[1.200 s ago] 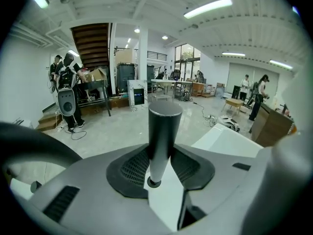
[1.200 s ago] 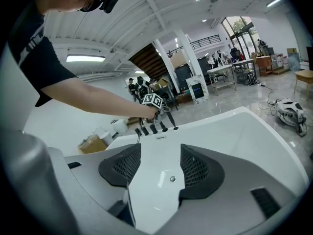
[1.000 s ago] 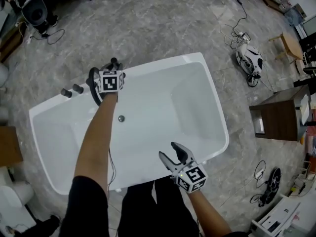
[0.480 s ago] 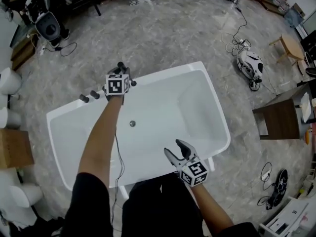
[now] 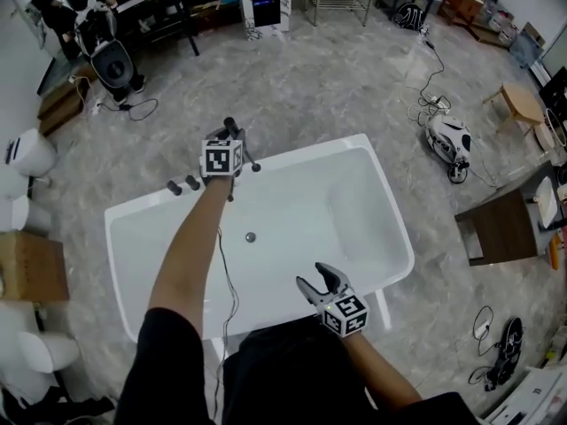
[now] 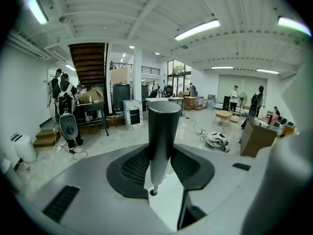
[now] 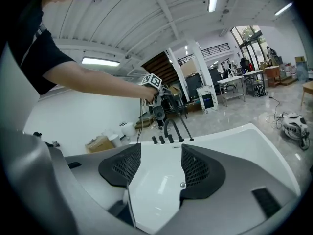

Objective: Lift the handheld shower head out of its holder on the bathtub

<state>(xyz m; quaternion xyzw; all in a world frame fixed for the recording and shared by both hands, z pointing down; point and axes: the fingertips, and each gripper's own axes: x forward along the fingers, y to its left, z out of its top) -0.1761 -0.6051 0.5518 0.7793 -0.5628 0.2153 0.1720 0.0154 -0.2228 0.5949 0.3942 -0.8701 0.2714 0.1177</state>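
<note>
My left gripper point(image 5: 232, 138) is shut on the dark handheld shower head point(image 5: 230, 125), held up above the far rim of the white bathtub point(image 5: 376, 193). In the left gripper view the dark cylindrical handle point(image 6: 163, 131) stands upright between the pads of that gripper point(image 6: 159, 165). From the right gripper view, the shower head point(image 7: 158, 112) hangs under the raised left hand, its thin hose point(image 7: 186, 127) running down to the tub rim. The right gripper point(image 5: 318, 282) is open over the tub's near rim, nothing between the jaws of this gripper point(image 7: 159, 173).
Black knobs point(image 5: 182, 184) and a curved spout point(image 7: 168, 126) sit on the far rim; a drain point(image 5: 251, 236) lies in the tub floor. Around stand a wooden cabinet point(image 5: 500, 228), a white floor machine point(image 5: 447, 138), a cardboard box point(image 5: 31, 268) and a speaker point(image 5: 115, 65).
The left gripper has risen with the shower head, away from the tub rim and fittings. The right gripper has lifted slightly, still open. More of the far room shows now.
</note>
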